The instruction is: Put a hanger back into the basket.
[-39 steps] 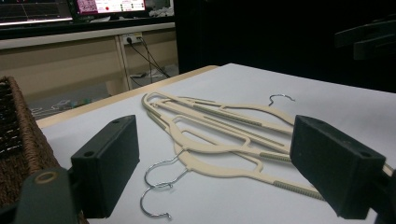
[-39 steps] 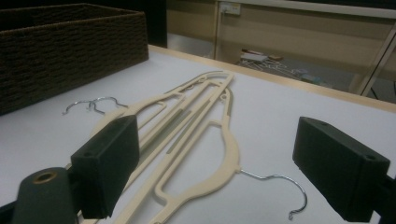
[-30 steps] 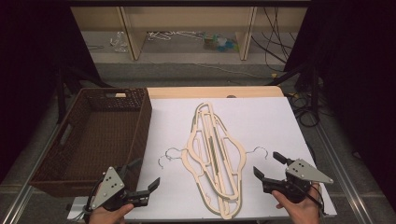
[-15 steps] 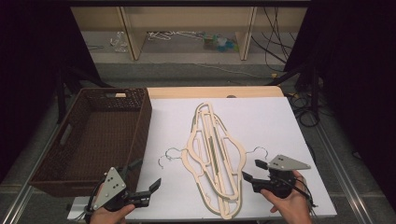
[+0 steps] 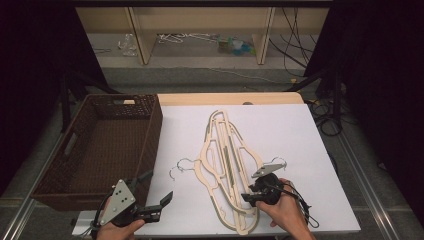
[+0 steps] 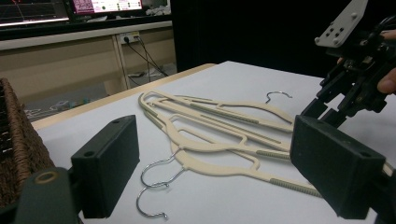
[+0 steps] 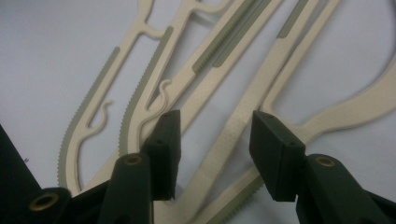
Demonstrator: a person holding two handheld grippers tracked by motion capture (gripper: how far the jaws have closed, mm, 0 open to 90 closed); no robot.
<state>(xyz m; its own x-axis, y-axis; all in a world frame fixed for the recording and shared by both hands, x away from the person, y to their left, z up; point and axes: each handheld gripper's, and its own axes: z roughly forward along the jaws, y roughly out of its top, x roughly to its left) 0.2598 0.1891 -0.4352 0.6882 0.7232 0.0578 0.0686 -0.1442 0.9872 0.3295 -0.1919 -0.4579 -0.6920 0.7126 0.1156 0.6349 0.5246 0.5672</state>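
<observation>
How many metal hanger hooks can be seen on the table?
3. Two lie side by side on the white table left of the hanger pile; a third sticks out at the pile's right edge. More may be hidden under the pile.

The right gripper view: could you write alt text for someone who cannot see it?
Two black gripper jaws stand open just above a pile of cream plastic clothes hangers with grey-green ribbed strips, one hanger arm running between the jaws, which have just been closing. The hangers lie overlapping on a white table surface.
</observation>
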